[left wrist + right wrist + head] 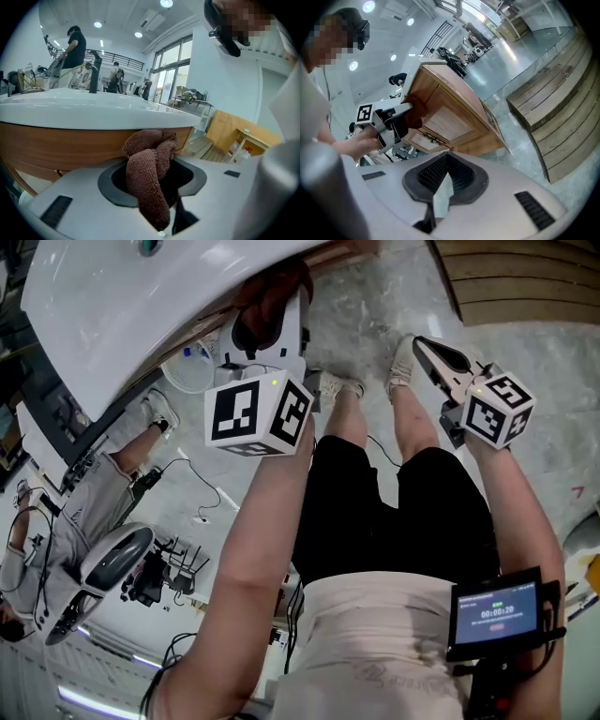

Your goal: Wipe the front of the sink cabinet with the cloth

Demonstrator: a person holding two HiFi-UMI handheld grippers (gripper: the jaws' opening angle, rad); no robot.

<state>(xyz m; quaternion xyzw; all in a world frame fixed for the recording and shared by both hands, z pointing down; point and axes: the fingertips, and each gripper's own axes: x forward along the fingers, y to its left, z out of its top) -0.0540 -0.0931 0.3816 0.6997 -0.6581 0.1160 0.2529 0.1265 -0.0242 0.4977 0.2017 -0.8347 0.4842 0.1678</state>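
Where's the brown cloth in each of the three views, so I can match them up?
Head view: brown cloth top centre, in the left gripper.
Left gripper view: centre, clamped between the jaws, drooping toward the camera.
Right gripper view: left of centre, at the cabinet front's upper edge.
Shared landmark: the wooden sink cabinet.

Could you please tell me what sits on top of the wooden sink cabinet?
A white basin with a dark faucet tops the cabinet. Its overhanging rim covers the cabinet's own top.
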